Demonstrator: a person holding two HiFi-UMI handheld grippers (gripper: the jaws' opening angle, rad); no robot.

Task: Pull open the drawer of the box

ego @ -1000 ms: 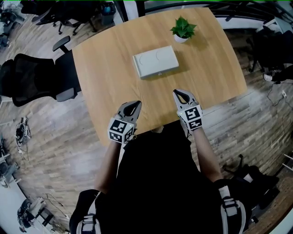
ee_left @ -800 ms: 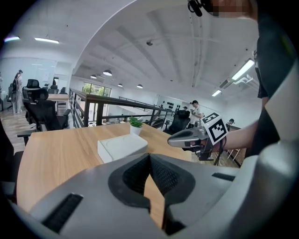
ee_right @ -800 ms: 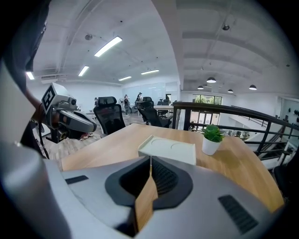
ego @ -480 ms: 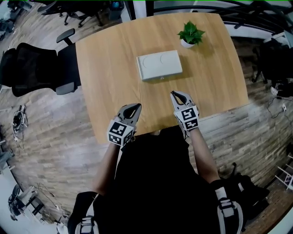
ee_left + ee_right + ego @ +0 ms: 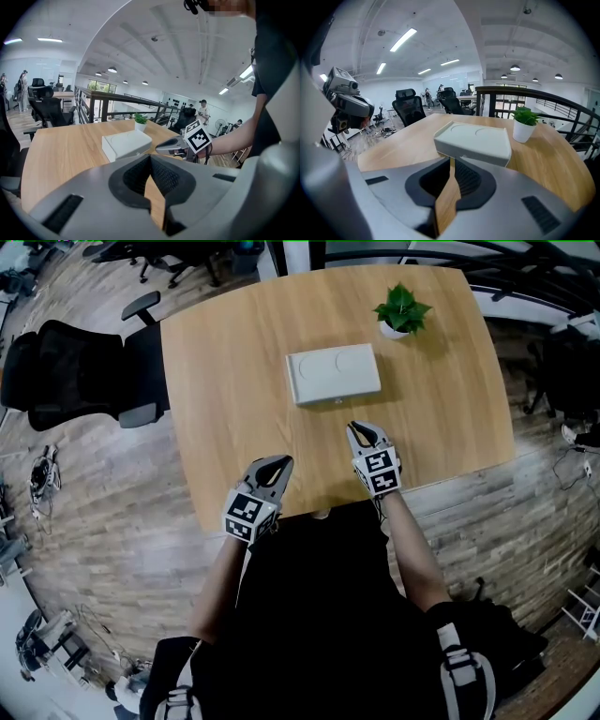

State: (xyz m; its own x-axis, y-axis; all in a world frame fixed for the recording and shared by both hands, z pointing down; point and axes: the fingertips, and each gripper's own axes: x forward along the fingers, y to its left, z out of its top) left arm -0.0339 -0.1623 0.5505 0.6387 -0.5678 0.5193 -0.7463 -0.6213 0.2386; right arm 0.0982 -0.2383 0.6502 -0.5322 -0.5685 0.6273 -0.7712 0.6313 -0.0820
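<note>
While both pairs of jaws sit pressed together with nothing between them, the right gripper (image 5: 357,428) points at the white box (image 5: 333,374), which lies near at its eleven o'clock, untouched. The left gripper (image 5: 280,463) hovers at its eight o'clock. Both carry black-and-white square markers. The box rests mid-table (image 5: 225,381) with its drawer closed and a potted plant (image 5: 401,313) at its one o'clock.

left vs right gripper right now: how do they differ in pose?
Right gripper is well over the table, close to the box; left gripper hangs back near the table's near edge. Right gripper lines up with the box's front face; left gripper sits off its left corner. Both have fingers shut, holding nothing.
</note>
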